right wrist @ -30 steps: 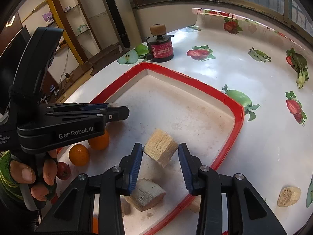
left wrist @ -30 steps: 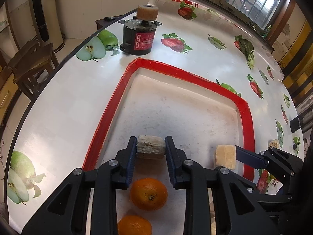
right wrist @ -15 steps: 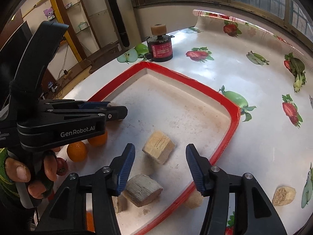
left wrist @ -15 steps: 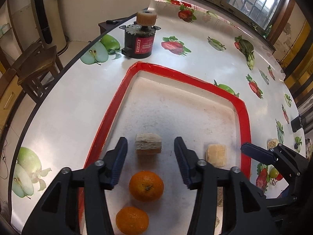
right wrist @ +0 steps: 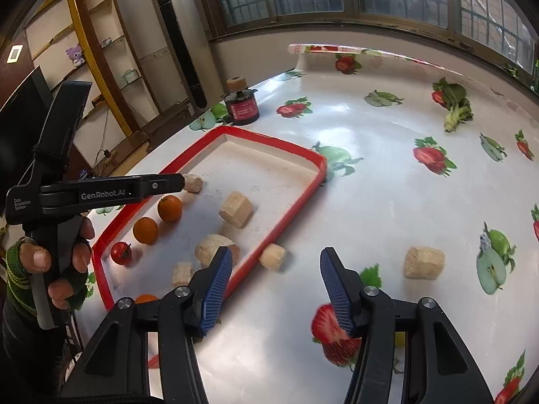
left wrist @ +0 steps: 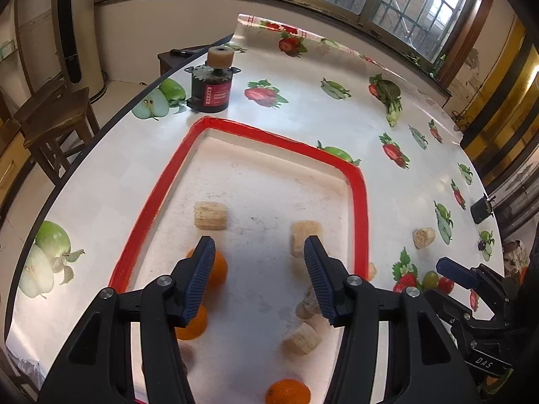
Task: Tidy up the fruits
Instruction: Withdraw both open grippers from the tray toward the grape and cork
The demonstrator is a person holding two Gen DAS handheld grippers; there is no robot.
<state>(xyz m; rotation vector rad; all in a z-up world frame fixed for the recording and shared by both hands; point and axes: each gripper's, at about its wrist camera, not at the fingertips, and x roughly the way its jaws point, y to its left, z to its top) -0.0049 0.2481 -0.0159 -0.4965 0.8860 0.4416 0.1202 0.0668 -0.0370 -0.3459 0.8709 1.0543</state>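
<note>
Tabletop (right wrist: 387,175) under fruit-print oilcloth; directly on it: red-rimmed tray (right wrist: 289,198), black motor (right wrist: 243,109), two wood blocks (right wrist: 423,262) beside tray.

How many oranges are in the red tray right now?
3. In the right wrist view, two oranges sit side by side near the tray's left rim, and a third peeks out at the near corner. More may be hidden behind the grippers.

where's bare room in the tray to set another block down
The far half of the tray is bare, between its far rim and the two farthest blocks. The near half is crowded: oranges and a tomato along the left rim, more blocks to the right.
</note>
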